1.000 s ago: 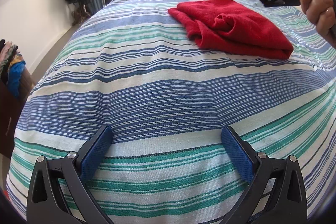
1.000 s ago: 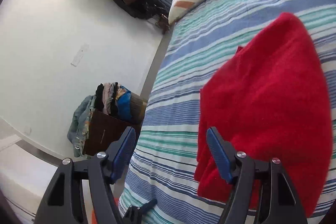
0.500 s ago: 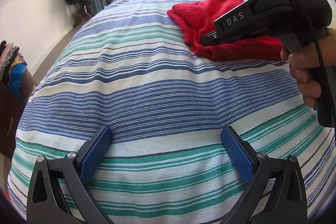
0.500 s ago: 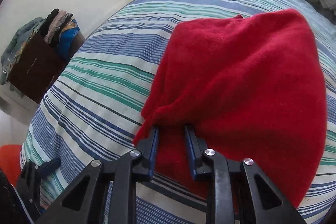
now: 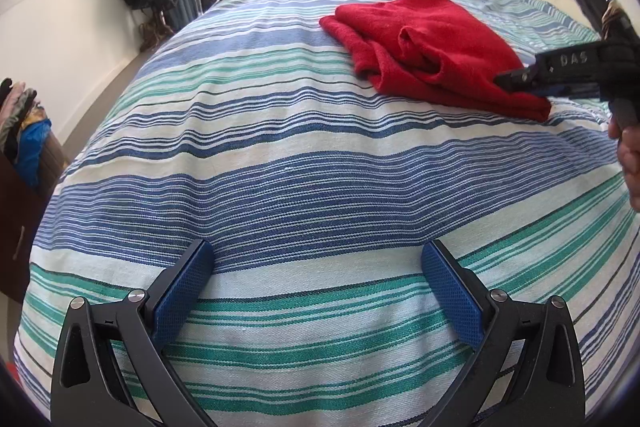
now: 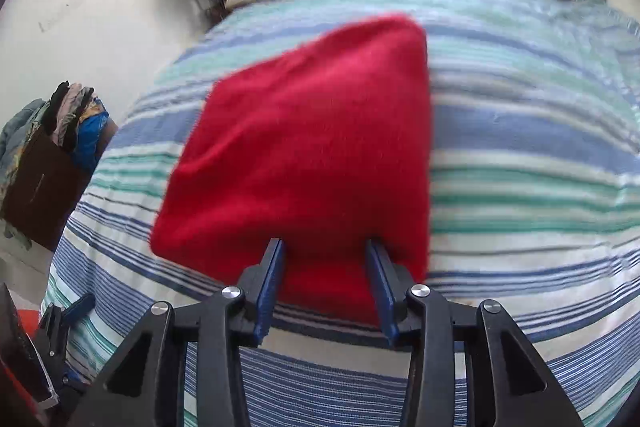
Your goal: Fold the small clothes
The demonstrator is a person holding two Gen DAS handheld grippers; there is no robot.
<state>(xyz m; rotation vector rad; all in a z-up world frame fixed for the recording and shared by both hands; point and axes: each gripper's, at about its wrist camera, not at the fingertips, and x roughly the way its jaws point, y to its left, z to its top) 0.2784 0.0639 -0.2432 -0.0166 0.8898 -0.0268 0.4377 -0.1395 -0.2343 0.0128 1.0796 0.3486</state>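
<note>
R tool [image 6: 326,263]: 0.5 s ago its fingers were pinched on the near edge of the folded red fleece garment [image 6: 304,147]. Now the jaws stand parted, w/ the near hem lying between the blue pads, no pinch. The L-wrist view confirms: the R tool sits at the garment's 3 o'clock corner, its tip just over the fabric. Judgement: grip released, cloth set down.

Garment position: on the blue-green striped bed cover [image 5: 280,167], at approx. 1 o'clock from the L tool [image 5: 316,287], well apart from it. Lies as a compact folded bundle w/ a loose roll at its centre.

L tool: fully open, empty, resting low over the bed cover; no change vs. 1.0 s ago.

Implication: fold appears near done; remaining work is prob. flattening the centre roll.
</note>
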